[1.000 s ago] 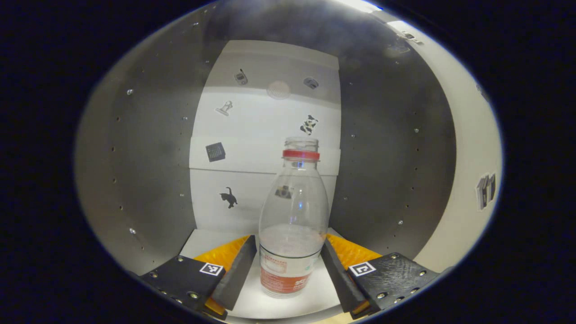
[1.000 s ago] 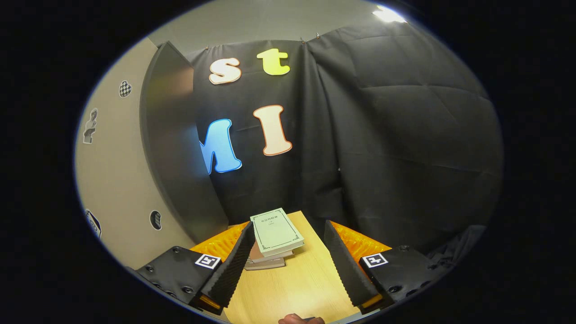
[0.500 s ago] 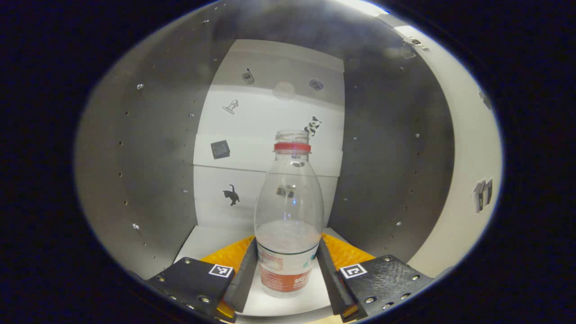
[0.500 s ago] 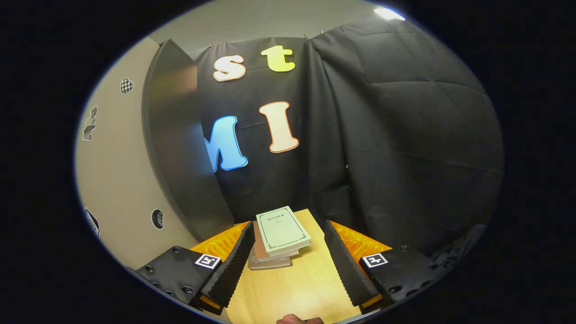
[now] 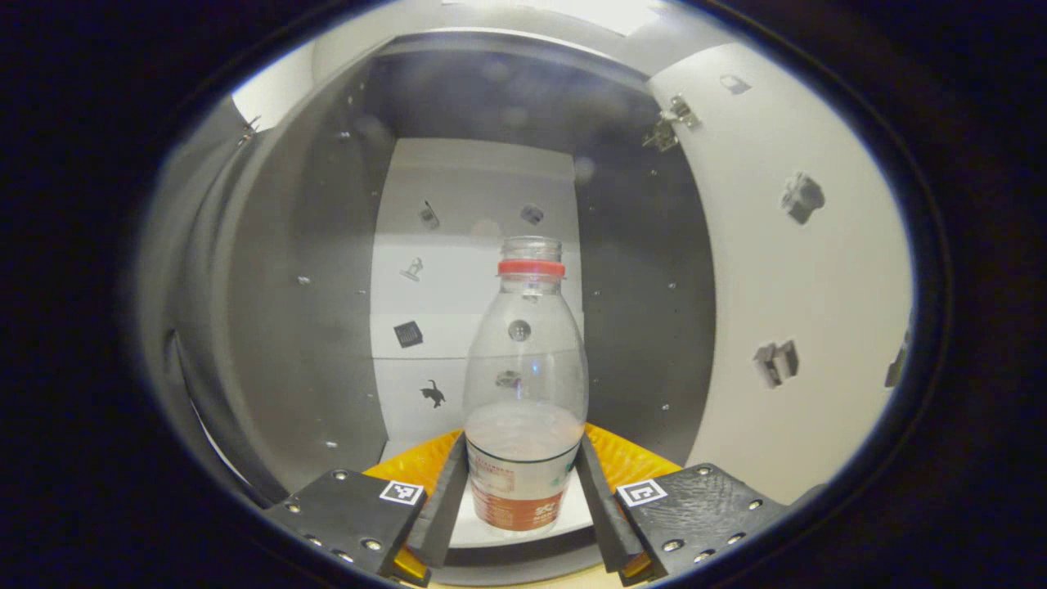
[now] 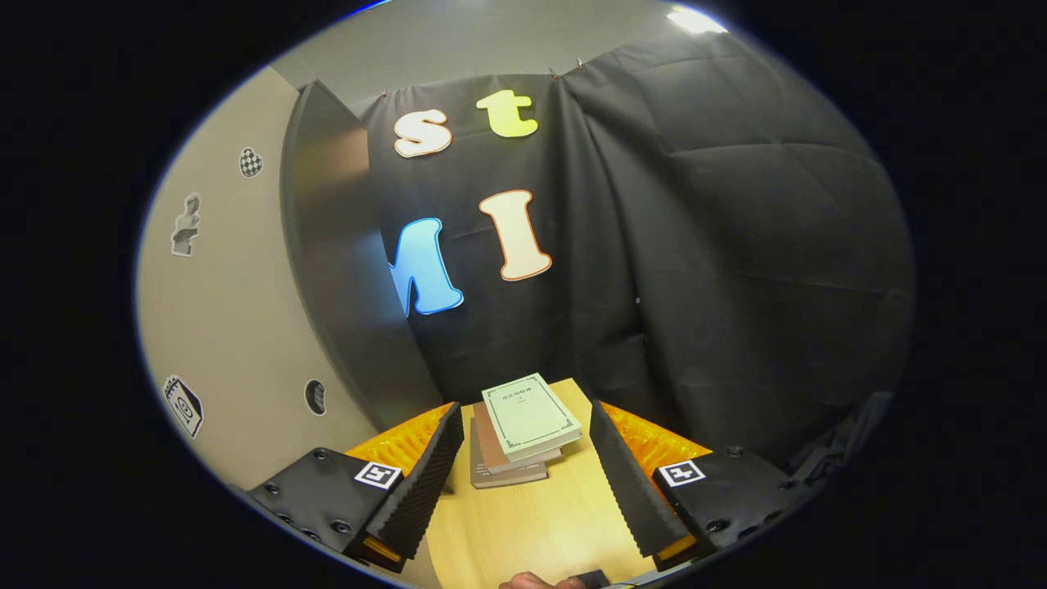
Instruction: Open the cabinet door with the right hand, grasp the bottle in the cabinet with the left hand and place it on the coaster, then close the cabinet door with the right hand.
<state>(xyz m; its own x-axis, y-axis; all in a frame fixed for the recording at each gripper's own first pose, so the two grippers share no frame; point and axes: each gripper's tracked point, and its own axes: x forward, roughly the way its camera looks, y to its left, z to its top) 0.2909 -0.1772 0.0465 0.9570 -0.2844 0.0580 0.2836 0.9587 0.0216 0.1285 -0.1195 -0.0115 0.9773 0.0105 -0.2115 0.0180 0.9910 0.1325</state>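
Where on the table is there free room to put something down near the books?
The wood of the table is bare between the stack of books and the right gripper. Behind the books it is crowded: the open cabinet door and the black cloth wall close that end.

Bottle stands upright between left hand-held gripper fingers, before cabinet.

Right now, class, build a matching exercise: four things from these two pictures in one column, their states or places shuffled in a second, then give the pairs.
1. bottle
2. right gripper
3. books
4. cabinet door

A. swung open
B. stacked on the wooden table
C. open, holding nothing
D. clamped between the left gripper fingers

Pairs: 1-D, 2-C, 3-B, 4-A
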